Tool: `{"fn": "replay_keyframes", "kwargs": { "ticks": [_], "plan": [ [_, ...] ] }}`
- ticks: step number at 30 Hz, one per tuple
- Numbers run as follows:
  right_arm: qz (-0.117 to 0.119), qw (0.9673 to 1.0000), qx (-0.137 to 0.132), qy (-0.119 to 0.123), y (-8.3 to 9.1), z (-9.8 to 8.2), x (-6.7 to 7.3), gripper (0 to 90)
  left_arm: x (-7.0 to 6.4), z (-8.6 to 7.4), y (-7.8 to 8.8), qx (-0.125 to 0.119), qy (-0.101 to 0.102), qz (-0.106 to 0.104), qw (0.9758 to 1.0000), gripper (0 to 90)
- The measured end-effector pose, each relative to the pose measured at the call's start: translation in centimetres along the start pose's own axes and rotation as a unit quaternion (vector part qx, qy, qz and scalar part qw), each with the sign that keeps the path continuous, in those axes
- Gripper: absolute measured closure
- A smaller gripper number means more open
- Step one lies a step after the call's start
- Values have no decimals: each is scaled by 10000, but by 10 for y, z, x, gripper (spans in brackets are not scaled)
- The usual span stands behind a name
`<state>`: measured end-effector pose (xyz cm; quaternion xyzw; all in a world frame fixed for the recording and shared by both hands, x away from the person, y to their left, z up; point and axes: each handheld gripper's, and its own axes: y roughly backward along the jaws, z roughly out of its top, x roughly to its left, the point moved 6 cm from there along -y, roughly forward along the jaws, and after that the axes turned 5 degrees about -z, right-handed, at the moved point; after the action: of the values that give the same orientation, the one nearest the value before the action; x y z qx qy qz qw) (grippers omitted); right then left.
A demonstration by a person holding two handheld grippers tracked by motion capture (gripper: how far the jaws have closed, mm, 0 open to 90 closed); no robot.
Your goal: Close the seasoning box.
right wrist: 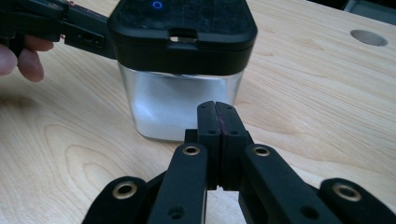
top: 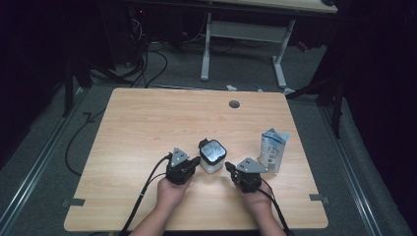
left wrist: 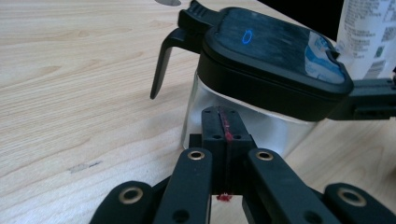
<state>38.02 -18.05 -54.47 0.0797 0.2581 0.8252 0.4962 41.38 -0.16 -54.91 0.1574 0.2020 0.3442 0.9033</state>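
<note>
A squat jug (top: pixel 212 156) with rounded corners, frosted walls and a glossy black lid stands near the wooden counter's (top: pixel 147 123) front, between the left claw (top: pixel 196 161) and right claw (top: pixel 229 167), both pressed together, empty. The left gripper view reveals its curved black handle (left wrist: pixel 163 60); a milk carton (top: pixel 273 150) stands just beside.

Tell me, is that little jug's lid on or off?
On. The black lid sits flat over the jug, which stands upright on the table.

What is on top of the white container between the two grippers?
A black lid with a small blue ring light covers the white container. Its inside is hidden.
</note>
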Motion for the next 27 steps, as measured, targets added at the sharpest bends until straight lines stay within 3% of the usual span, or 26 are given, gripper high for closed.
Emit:
{"fn": "replay_keyframes", "kwargs": {
  "ticks": [5,8,13,19,23,27],
  "plan": [
    [-72,9999,12,-70,1,-2,-7,896,4,4,-8,63,-7,20,10000,899],
    [-95,9999,25,-125,0,-2,-11,896,10,4,-4,82,-94,109,9999,896],
    [-106,9998,-8,-189,-4,0,-17,897,36,-7,35,128,-219,349,9991,857],
    [-186,9997,66,-169,-17,3,-24,899,71,-26,93,215,-420,936,9945,757],
    [-244,9995,135,-119,-26,6,-25,899,83,-34,117,9,-225,1091,9938,653],
    [-190,9997,151,-88,-30,6,-22,900,91,-33,125,-108,-100,1128,9935,611]
  ]
}}
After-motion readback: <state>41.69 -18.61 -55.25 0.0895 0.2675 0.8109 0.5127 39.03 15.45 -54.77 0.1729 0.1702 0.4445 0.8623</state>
